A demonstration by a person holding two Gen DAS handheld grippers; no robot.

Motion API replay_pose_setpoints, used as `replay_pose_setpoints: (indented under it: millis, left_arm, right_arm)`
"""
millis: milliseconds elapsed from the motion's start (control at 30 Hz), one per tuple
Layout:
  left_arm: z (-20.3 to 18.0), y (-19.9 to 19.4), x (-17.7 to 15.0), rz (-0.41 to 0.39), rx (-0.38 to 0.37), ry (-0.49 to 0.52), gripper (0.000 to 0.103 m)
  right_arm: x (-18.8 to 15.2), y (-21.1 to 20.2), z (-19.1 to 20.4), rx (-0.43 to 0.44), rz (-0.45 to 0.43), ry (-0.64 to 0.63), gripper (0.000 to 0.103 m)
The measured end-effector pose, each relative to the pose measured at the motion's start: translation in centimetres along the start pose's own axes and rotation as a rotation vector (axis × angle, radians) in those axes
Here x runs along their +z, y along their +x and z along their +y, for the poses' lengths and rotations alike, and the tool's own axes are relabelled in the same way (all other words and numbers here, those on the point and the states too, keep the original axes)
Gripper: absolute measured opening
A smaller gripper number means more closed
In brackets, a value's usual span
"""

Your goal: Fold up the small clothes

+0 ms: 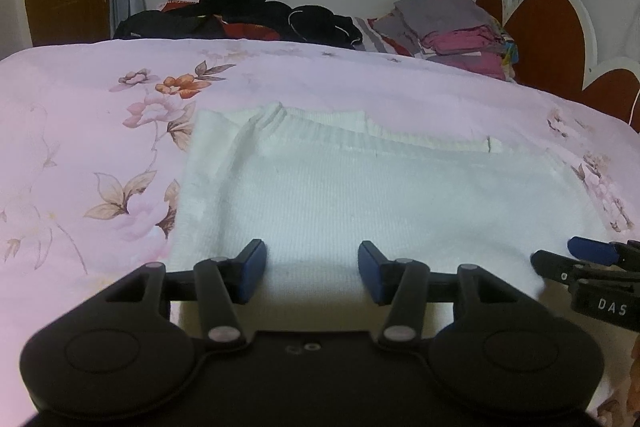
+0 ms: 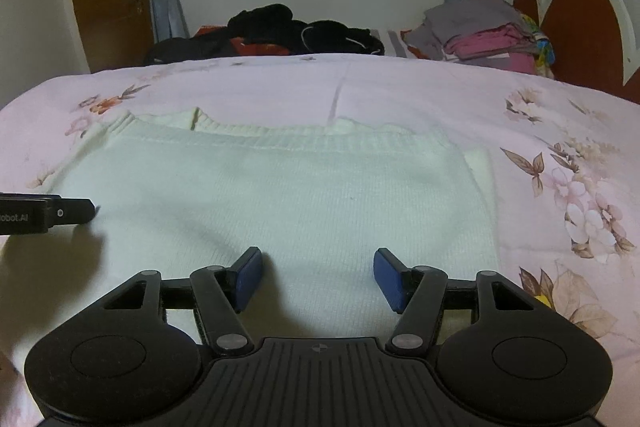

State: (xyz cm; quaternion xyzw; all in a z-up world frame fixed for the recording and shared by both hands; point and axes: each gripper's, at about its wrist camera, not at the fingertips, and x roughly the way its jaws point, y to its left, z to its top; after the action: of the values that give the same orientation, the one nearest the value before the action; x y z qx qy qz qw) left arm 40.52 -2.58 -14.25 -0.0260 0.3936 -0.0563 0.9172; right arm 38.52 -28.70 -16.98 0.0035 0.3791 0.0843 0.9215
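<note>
Since the white sweater lies flat on the bed filling the frame's middle, long axis running left-right, both the left gripper and right gripper hover released over its near hem, about equally close, nothing pinched.

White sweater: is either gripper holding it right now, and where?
Neither. The left gripper and right gripper both stand open over the white sweater's near edge, with no fabric pinched between the pads.
</note>
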Motion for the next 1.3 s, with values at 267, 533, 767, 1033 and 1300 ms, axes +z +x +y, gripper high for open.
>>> replay_pose_setpoints:
  millis: [267,533,767,1033,1300]
  left_arm:
    - [-0.3,-0.9,0.1,0.009,0.014,0.005,0.052]
    - [0.0,-1.9,-1.3,0.048,-0.005,0.005,0.055]
    - [0.8,-2.0,-1.6,0.044,-0.033,-0.001,0.055]
    - [0.9,-1.7,0.7,-0.018,-0.086,-0.005,0.055]
    - [1.7,1.2,0.8,-0.027,-0.066,0.026,0.055]
  right_arm:
    - [0.1,-1.4,0.1,0.016,-0.009,0.03,0.061]
    - [-0.5,-2.7,1.0,0.017,0.005,0.028,0.061]
    - [-0.4,-4.0,-1.1,-0.07,-0.012,0.109,0.061]
    - [0.7,-3.9,-3.2,-0.118,-0.031,0.181,0.06]
    - [1.4,-3.0,-2.1,-0.111,-0.044,0.153,0.047]
